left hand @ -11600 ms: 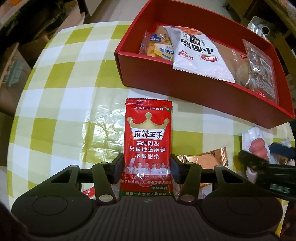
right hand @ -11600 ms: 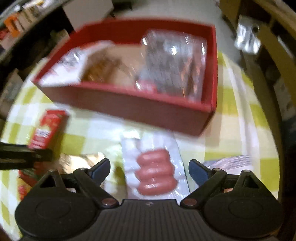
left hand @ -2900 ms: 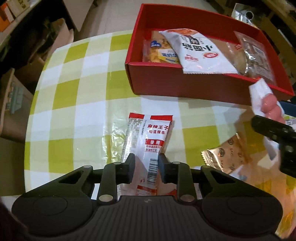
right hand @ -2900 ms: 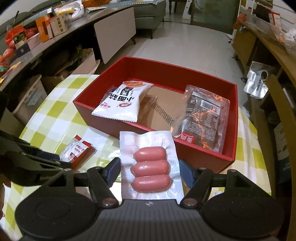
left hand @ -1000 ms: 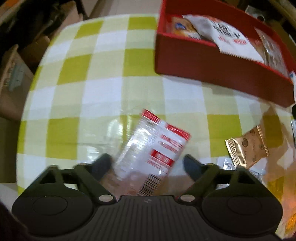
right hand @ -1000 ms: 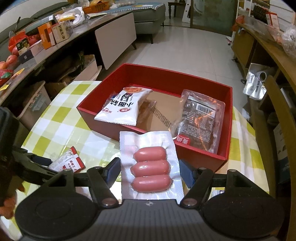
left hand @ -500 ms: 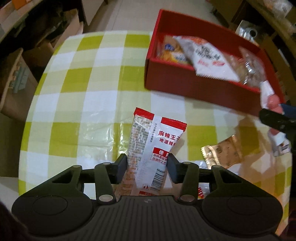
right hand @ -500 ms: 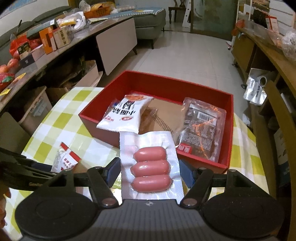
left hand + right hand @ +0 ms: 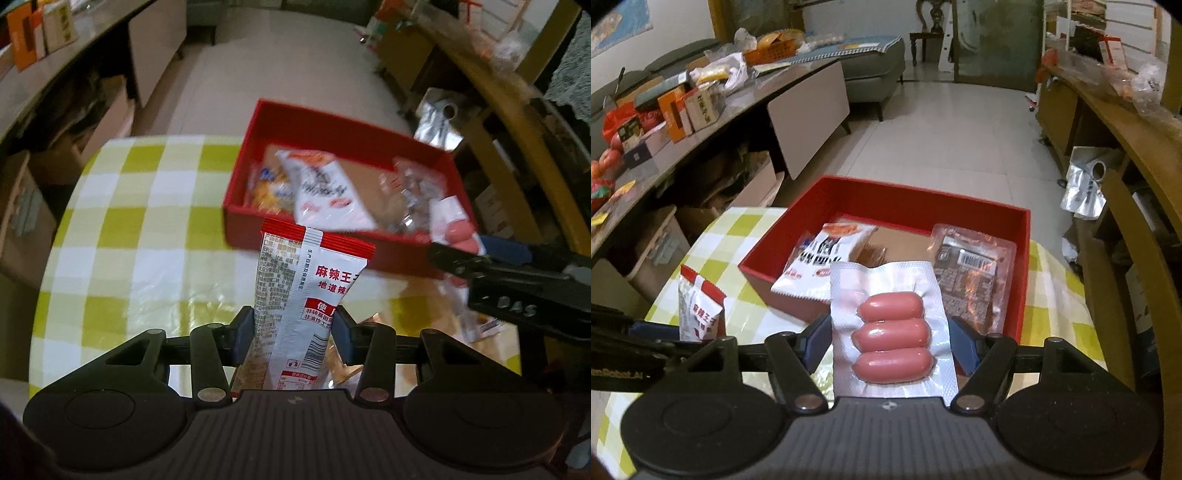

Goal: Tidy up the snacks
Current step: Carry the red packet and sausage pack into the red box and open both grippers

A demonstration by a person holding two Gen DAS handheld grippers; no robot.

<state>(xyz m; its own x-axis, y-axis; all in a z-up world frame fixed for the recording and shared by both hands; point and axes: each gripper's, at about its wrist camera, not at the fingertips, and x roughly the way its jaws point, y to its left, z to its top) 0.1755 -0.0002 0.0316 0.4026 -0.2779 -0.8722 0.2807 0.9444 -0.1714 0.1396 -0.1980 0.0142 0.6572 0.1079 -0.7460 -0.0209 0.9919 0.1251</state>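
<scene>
Both packs clamped: left gripper [image 9: 293, 330] on spicy-strip packet [image 9: 301, 295], right gripper [image 9: 888, 341] on sausage pack [image 9: 892, 332], red box [image 9: 1023, 254] dead ahead, right nearer.

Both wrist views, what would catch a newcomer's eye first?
The sausage pack, three pink links, sits clamped in the right gripper in front of the red box. The spicy strip packet stands in the left gripper, whose jaws have just closed on it, above the green checked tablecloth.
</scene>
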